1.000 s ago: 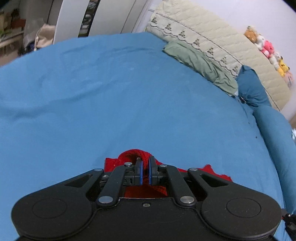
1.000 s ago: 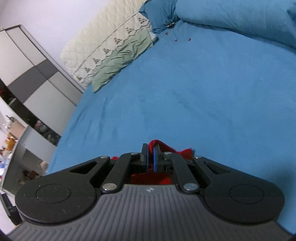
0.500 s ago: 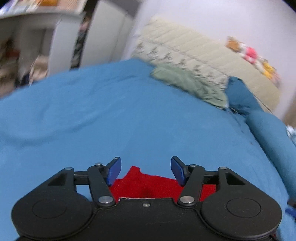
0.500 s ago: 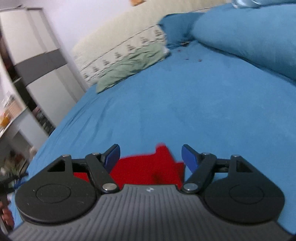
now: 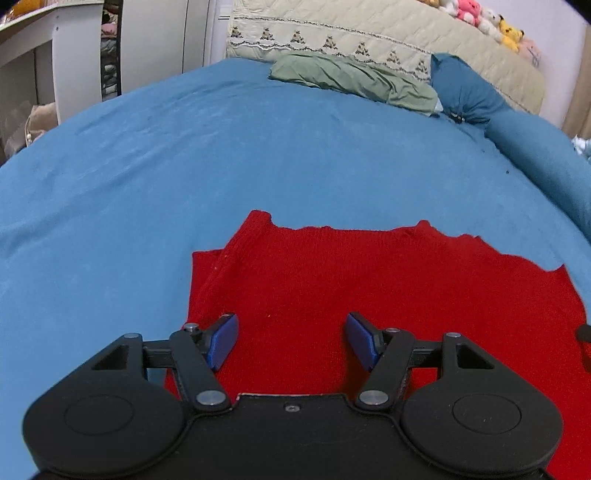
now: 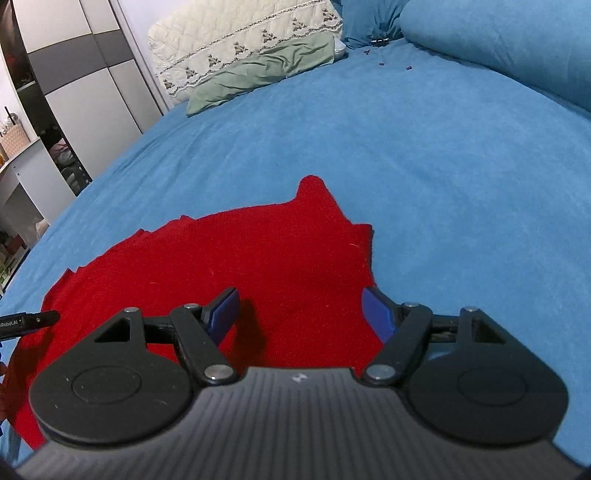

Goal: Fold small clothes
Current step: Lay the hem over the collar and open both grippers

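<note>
A small red knit garment (image 5: 351, 280) lies spread flat on the blue bed cover (image 5: 184, 166). My left gripper (image 5: 291, 341) is open and empty, held above the garment's left part. In the right wrist view the same red garment (image 6: 240, 258) lies below my right gripper (image 6: 301, 312), which is open and empty above its right edge. The tip of the left gripper (image 6: 33, 319) shows at the left edge of the right wrist view. The near part of the garment is hidden under both gripper bodies.
A crumpled green cloth (image 5: 354, 79) and a cream quilted pillow (image 5: 369, 40) lie at the head of the bed. A blue bolster (image 5: 524, 147) runs along the right side. Soft toys (image 5: 491, 18) sit on the pillow. White wardrobes and shelves (image 6: 81, 92) stand left of the bed.
Both grippers were shut on bunched red fabric a second ago. They have opened, let go and pulled back and up. The garment now lies flat.
</note>
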`<state>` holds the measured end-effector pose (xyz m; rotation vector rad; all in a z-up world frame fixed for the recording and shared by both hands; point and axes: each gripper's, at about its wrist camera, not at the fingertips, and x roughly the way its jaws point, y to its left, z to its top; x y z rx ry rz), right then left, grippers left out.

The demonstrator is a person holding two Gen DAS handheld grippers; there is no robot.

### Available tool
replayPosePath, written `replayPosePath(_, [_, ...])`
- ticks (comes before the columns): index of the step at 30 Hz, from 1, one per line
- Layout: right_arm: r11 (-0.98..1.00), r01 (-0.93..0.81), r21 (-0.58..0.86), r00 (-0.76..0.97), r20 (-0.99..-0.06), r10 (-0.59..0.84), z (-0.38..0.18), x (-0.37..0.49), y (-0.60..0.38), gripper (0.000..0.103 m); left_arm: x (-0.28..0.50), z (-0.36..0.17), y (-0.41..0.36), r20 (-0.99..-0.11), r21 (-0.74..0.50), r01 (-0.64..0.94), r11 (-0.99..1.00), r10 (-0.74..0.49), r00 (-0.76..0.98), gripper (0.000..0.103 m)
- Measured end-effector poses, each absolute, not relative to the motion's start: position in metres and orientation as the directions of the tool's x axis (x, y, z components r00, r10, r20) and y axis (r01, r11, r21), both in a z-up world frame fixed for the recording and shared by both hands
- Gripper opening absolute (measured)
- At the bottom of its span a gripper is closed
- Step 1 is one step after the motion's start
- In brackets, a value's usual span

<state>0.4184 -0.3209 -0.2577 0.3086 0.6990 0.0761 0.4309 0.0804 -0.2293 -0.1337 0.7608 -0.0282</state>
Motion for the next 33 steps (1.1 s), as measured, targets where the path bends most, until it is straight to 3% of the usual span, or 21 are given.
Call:
replayPosePath(5, [0.93, 0.033, 0.366, 0.787, -0.584, 0.202, -0.223, 0.402, -0.329, 0.087, 0.427, -0.209, 0.075, -0.689, -0.123, -0.031, 0.992, -0.063, 0.722, 0.069])
replayPosePath(9, [0.951, -0.003, 0.308, 0.815, -0.55, 0.181, -0.168, 0.368, -0.327, 0.087, 0.405, -0.173, 0.062, -0.658, -0.063, -0.004, 0.998, -0.039, 0.752, 0.072])
replayPosePath(13, [0.967, 0.003, 0.254, 0.854, -0.503, 0.129, -0.125, 0.312, -0.335, 0.098, 0.38, -0.148, 0.041, -0.648, -0.071, 0.023, 0.997, -0.063, 0.759, 0.095])
replayPosePath(15, [0.961, 0.029, 0.274, 0.867, -0.486, 0.112, -0.121, 0.288, -0.341, 0.101, 0.37, -0.145, 0.026, -0.649, -0.087, 0.045, 0.995, -0.091, 0.755, 0.098])
replayPosePath(21, [0.957, 0.17, 0.233, 0.816, -0.578, -0.004, -0.164, 0.259, -0.345, 0.101, 0.365, -0.176, -0.031, -0.713, -0.104, 0.15, 0.983, -0.179, 0.678, 0.101])
replayPosePath(26, [0.959, 0.157, 0.235, 0.759, -0.651, 0.035, -0.219, 0.259, -0.331, 0.099, 0.373, -0.208, -0.051, -0.753, -0.063, 0.172, 0.983, -0.16, 0.639, 0.101])
replayPosePath(33, [0.972, 0.132, 0.192, 0.795, -0.606, 0.012, -0.251, 0.281, -0.312, 0.099, 0.388, -0.23, -0.058, -0.774, -0.048, 0.175, 0.983, -0.147, 0.616, 0.102])
